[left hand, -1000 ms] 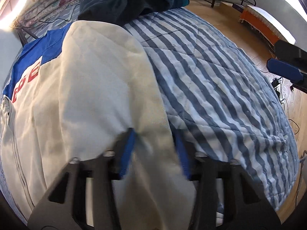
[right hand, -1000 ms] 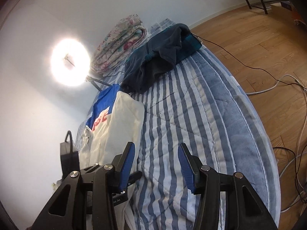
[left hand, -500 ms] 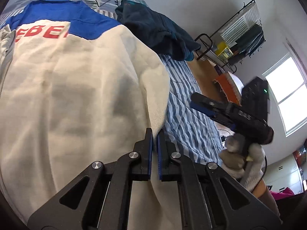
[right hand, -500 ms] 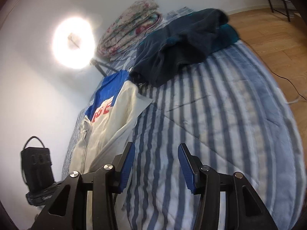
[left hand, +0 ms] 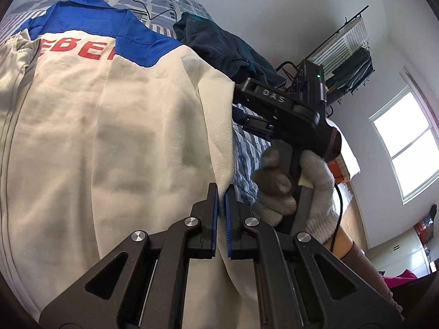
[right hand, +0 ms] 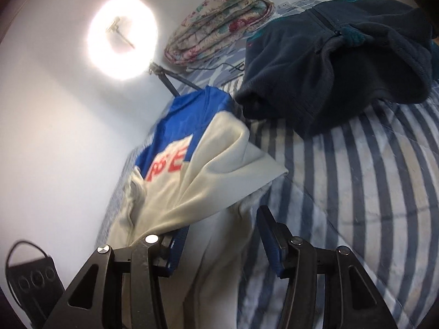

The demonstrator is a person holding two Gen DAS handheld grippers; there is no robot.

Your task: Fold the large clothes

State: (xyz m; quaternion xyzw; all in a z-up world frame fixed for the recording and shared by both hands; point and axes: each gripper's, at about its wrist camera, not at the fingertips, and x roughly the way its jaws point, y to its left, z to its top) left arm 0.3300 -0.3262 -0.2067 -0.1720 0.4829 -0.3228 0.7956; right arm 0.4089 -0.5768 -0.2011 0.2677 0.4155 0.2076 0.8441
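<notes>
Striped bed (right hand: 370,205) carries soft, limp cream jacket (left hand: 109,142): left claw (left hand: 221,192) pinches its side edge, right claw (right hand: 219,227) opening over its hem, unclamped.

White walls (left hand: 274,13) all round; ring light (right hand: 122,37) glaring up left of the tongs, bright window (left hand: 406,148) far right, black drying rack (left hand: 345,46) ahead right, blue-striped bed quilt (right hand: 370,192) beneath.
</notes>
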